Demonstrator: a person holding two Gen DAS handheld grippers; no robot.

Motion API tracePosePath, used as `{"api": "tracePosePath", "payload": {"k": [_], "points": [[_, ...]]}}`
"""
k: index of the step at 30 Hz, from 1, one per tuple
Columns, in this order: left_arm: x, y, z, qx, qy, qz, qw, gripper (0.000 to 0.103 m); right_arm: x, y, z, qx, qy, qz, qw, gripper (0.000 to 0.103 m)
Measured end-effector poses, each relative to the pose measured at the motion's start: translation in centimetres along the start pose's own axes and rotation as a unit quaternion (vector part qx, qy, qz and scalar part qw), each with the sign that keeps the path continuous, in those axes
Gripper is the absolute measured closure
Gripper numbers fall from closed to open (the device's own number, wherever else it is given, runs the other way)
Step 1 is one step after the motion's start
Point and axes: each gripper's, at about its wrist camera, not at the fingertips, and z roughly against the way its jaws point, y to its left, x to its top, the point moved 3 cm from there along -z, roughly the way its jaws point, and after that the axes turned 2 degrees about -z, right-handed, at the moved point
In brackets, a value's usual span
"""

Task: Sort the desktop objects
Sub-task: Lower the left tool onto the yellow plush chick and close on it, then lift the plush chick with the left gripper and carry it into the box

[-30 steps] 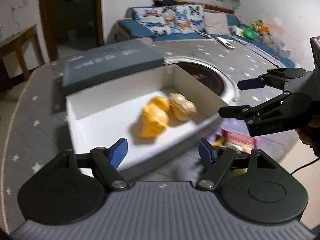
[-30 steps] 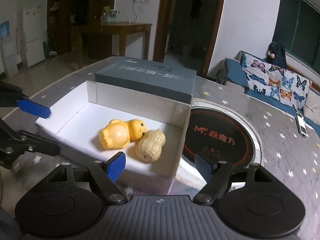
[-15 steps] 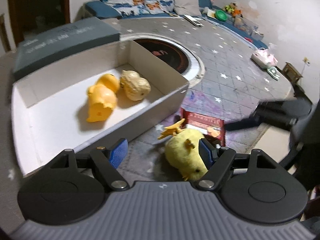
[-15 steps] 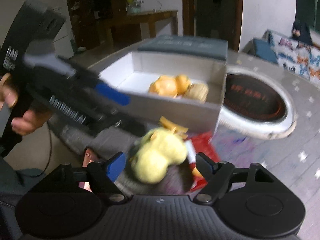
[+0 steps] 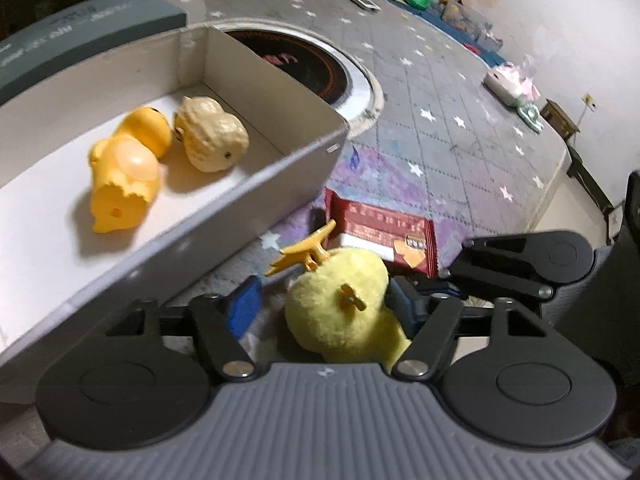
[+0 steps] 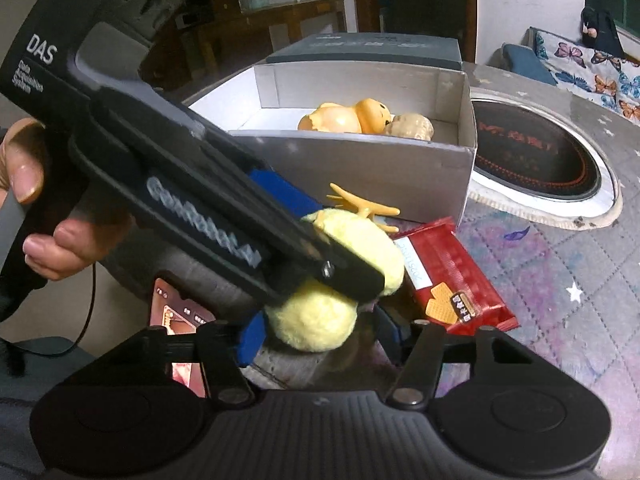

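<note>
- Yellow plush chick: lies on the tabletop just outside the near wall of the white box, orange feet pointing toward that wall; fluffy body, small orange tuft on its side.
- Left gripper: jaws apart, one blue pad on each side of the plush chick; contact with the fabric cannot be told. In the right wrist view its dark body lies across the top of the chick, held by a hand at the frame's left.
- Right gripper: jaws apart, blue pads flanking the lower end of the plush chick; not clamped so far as the view shows.
- White box: open-topped cardboard, standing on the tabletop beside a round dark inset with a pale rim.
- Orange toy duck: lying on its side inside the white box.
- Beige toy: inside the white box, touching the orange toy duck.
- Red snack packet: flat on the tabletop, just beyond the plush chick, partly covered by it.
- Grey lidded case: behind the white box, against its far wall.
- Tabletop cover: grey quilted fabric with white stars.
</note>
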Motion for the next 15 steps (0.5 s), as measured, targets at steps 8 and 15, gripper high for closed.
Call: {"api": "tracePosePath", "payload": {"k": [8, 15], "points": [[-0.1, -0.3, 0.3, -0.014, -0.007, -0.005, 0.9999, 0.053, 0.1, 0.1, 0.2, -0.005, -0.004, 0.002, 1.0, 0.048], [0.0, -0.7, 2.7, -0.007, -0.036, -0.008, 0.9993, 0.054, 1.4, 1.4, 1.8, -0.004, -0.021, 0.024, 0.999, 0.048]]}}
